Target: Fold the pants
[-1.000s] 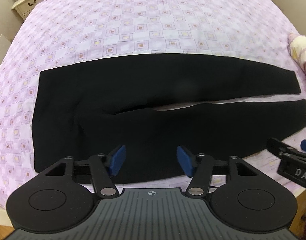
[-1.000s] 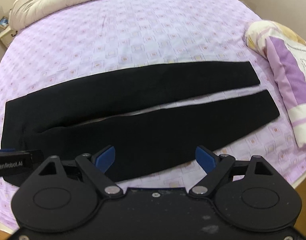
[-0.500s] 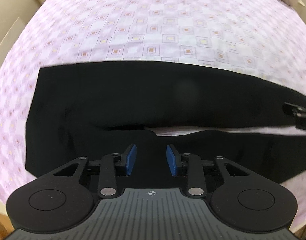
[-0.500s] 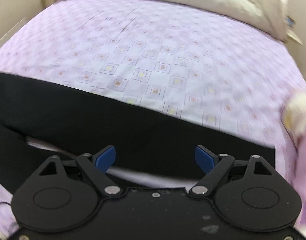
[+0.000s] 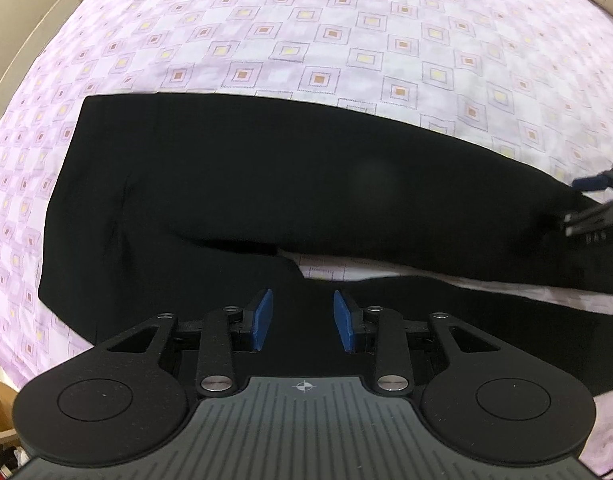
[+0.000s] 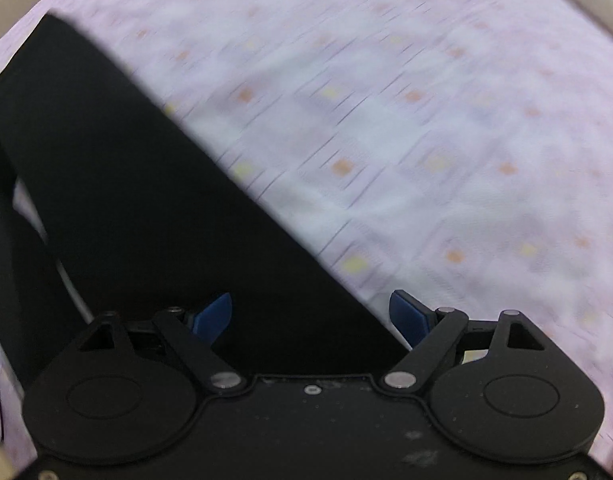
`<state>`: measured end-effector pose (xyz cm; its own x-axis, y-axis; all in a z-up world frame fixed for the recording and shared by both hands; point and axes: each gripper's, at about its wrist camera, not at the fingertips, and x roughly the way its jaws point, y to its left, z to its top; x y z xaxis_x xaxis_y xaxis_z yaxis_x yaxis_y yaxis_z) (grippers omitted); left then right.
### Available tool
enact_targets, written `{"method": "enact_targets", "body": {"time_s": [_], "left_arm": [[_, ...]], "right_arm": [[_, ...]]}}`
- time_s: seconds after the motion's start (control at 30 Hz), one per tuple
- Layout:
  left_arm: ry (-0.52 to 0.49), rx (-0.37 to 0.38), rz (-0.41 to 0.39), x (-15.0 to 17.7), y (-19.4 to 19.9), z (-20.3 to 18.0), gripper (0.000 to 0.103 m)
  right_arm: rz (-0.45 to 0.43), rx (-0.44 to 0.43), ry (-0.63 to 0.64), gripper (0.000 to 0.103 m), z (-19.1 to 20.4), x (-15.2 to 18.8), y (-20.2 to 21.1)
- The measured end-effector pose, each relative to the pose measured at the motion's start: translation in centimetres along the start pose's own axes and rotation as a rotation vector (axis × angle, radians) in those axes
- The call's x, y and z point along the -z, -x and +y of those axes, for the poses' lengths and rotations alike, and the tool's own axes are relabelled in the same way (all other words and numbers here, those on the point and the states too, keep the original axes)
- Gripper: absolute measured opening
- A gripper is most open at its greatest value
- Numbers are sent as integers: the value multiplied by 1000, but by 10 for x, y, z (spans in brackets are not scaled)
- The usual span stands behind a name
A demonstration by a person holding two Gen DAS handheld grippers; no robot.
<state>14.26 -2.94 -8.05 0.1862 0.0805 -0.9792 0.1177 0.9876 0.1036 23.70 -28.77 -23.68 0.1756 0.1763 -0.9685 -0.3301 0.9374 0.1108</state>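
Black pants (image 5: 266, 184) lie flat on the bed (image 5: 306, 32), near its front edge, legs parted by a thin strip of the purple-checked sheet. Your left hand-held gripper (image 5: 304, 316) points down over the crotch; its jaws have just been closing, now narrow, pads not pressing the cloth. Your right hand-held gripper (image 6: 312, 314) stands wide over the far leg's outer edge, nothing gripped. That view is blurred.
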Motion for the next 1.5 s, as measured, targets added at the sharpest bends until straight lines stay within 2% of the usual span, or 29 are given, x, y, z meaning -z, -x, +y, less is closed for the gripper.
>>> {"method": "enact_targets", "body": {"time_s": [0.07, 0.1, 0.13, 0.17, 0.23, 0.43, 0.53, 0.7, 0.93, 1.0, 1.13, 1.23, 1.33, 1.4, 1.43, 1.47, 1.5], "left_arm": [[-13, 2, -2, -7, -3, -3, 33], [-18, 4, -2, -10, -5, -4, 33], [-24, 8, -3, -15, -7, -5, 33], [-32, 14, -4, -20, -12, -8, 33], [-59, 26, -8, -30, -17, -13, 33], [-134, 81, -38, -60, -23, -29, 33], [-133, 152, -36, -78, -26, -32, 33], [-116, 222, 44, -101, -45, -41, 34], [-51, 240, 125, -111, -67, -43, 37], [-50, 237, 163, -113, -79, -44, 41], [-19, 234, 254, -115, -104, -46, 41], [43, 284, 226, -116, -99, -41, 41], [32, 271, 221, -120, -99, -45, 41], [-10, 235, 242, -120, -106, -54, 40], [-33, 213, 240, -118, -108, -58, 22], [-36, 185, 215, -115, -107, -59, 12], [-17, 192, 192, -112, -102, -57, 12]], "right_arm": [[-12, -10, 45, 82, 2, 2, 0], [-17, -18, 52, 64, 2, 3, 2], [-33, -17, 50, 25, 4, 4, 6], [-47, -8, 46, 4, 6, 7, 11], [-72, -16, 22, 5, 8, 15, 26], [-194, 103, 68, 5, 54, 51, 64], [-200, 157, 105, 5, 81, 69, 71], [-187, 184, 116, 5, 108, 88, 64], [-196, 185, 77, 5, 107, 91, 65], [-200, 183, 71, 5, 107, 91, 63], [-198, 180, 71, 6, 106, 92, 67], [-198, 181, 76, 6, 109, 94, 69], [-206, 184, 89, 6, 108, 93, 62], [-207, 185, 91, 6, 109, 93, 61], [-206, 186, 90, 6, 109, 93, 61], [-206, 189, 90, 6, 110, 93, 61], [-208, 193, 90, 6, 110, 93, 62]]}}
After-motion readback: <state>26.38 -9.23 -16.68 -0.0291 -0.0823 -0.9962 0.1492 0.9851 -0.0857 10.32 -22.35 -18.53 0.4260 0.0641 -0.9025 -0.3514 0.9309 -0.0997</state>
